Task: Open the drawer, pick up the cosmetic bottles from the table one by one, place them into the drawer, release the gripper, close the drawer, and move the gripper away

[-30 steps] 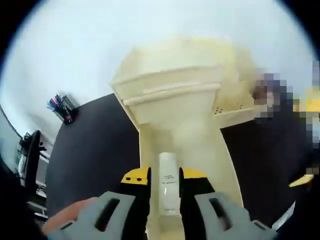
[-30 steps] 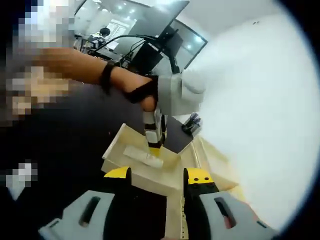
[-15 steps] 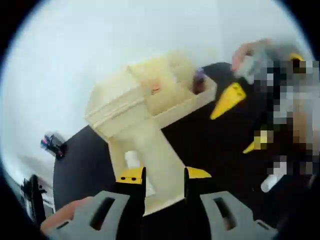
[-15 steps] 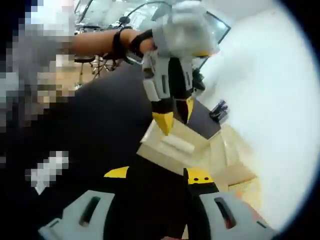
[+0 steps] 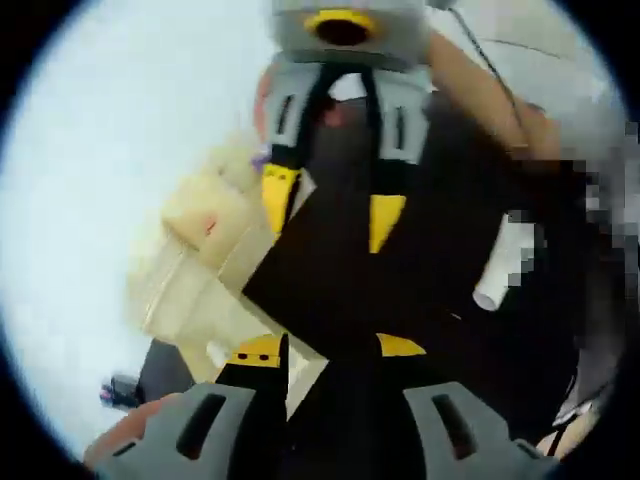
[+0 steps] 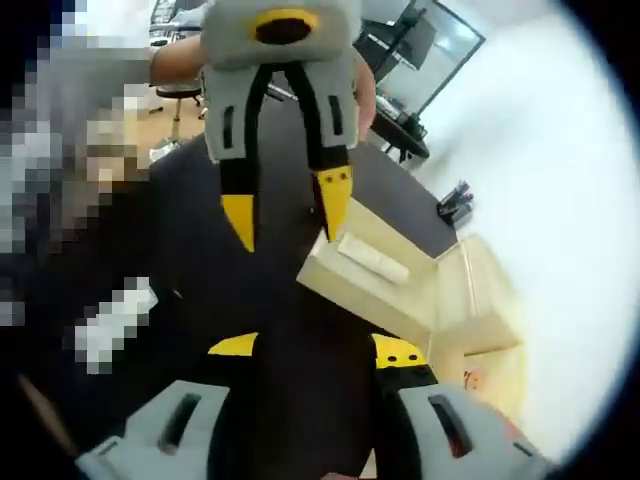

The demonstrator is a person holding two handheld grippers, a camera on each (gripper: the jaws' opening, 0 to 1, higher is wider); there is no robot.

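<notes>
Both grippers face each other over the black bench (image 6: 200,260) right now. The left gripper (image 5: 330,350) has its jaws apart with nothing between them, and the right gripper (image 6: 315,350) is the same, jaws spread and empty. The pale wooden drawer (image 6: 375,290) is pulled open from the cream wooden organiser (image 5: 200,250), and one white cylindrical cosmetic bottle (image 6: 372,258) lies flat inside it. Another white cosmetic bottle (image 5: 503,265) lies on the bench, well apart from the drawer.
</notes>
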